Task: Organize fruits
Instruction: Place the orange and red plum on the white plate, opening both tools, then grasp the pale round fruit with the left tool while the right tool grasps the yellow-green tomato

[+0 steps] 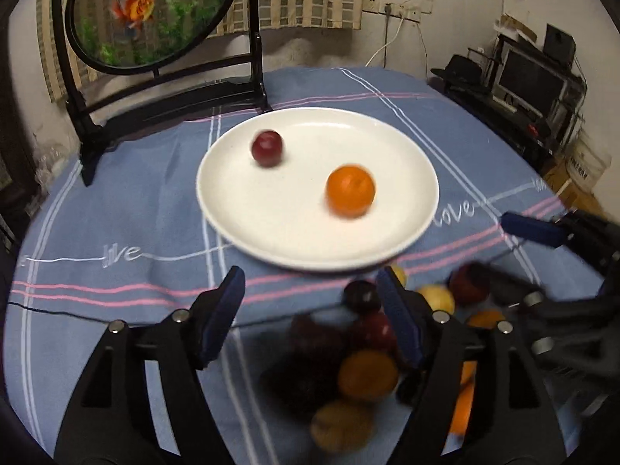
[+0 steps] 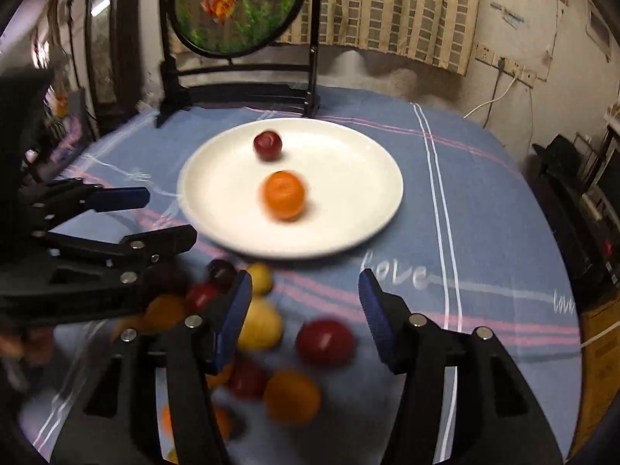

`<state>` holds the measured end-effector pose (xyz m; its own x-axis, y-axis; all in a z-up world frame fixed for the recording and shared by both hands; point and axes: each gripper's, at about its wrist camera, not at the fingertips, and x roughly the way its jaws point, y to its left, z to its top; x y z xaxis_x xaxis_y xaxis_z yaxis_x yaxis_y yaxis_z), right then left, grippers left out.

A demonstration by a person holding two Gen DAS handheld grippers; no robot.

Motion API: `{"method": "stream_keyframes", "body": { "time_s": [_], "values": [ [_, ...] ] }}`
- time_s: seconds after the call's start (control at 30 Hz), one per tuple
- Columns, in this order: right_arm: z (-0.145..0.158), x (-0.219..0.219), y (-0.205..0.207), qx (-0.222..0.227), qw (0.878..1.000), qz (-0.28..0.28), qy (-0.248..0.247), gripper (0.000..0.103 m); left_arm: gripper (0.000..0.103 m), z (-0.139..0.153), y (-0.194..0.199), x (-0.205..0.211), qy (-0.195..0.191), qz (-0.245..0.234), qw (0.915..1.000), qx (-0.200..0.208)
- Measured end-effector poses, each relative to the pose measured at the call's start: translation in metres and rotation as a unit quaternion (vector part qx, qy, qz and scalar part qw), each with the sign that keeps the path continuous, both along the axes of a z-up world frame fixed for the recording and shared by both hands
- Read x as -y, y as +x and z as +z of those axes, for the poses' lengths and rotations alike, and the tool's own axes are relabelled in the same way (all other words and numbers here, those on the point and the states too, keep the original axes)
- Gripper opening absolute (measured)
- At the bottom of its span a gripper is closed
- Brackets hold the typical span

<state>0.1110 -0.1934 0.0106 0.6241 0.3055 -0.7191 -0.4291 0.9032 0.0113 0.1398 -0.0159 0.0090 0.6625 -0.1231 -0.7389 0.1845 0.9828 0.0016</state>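
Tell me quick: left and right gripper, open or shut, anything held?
Left gripper: jaws open, holding nothing; the plate lies ahead.
Right gripper: jaws open, holding nothing; it is above the loose fruit pile.

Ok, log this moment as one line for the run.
plate: dark red fruit, orange | fruit pile: on cloth | left gripper: open, empty | right gripper: open, empty

A round goldfish screen [image 1: 147, 11] stands behind the blue tablecloth [image 1: 116, 193].
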Motion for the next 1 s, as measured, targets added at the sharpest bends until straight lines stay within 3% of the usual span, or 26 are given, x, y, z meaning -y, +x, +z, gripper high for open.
{"method": "stream_keyframes", "body": {
  "time_s": [0.1,0.43,0.63,0.7,0.77,0.93,1.0],
  "values": [
    [0.001,0.007,-0.031,-0.009,1.000,0.019,0.007,0.058,0.075,-0.003,-0.024,-0.009,0.010,0.006,0.9999,0.006],
    [-0.023,-0.006,-0.099,-0.056,0.997,0.051,0.000,0.058,0.081,-0.018,-0.073,-0.026,-0.013,0.031,0.9993,-0.017],
    [-0.042,-0.021,-0.103,-0.062,0.996,0.041,-0.043,0.058,0.082,-0.026,-0.087,-0.024,-0.011,0.025,0.9992,-0.029],
    [-0.049,-0.028,-0.101,-0.074,0.995,0.052,-0.039,0.043,0.082,-0.030,-0.088,-0.023,-0.011,0.024,0.9990,-0.036],
    [-0.048,-0.032,-0.101,-0.065,0.996,0.047,-0.049,0.042,0.082,-0.035,-0.088,-0.021,-0.012,0.020,0.9988,-0.043],
    [-0.031,-0.011,-0.097,-0.048,0.998,0.031,-0.017,0.042,0.081,-0.047,-0.081,-0.014,-0.010,0.016,0.9981,-0.059],
    [-0.025,0.005,-0.094,-0.041,0.999,0.012,-0.005,0.042,0.069,-0.051,-0.074,-0.011,-0.017,0.015,0.9974,-0.069]
  ]
}}
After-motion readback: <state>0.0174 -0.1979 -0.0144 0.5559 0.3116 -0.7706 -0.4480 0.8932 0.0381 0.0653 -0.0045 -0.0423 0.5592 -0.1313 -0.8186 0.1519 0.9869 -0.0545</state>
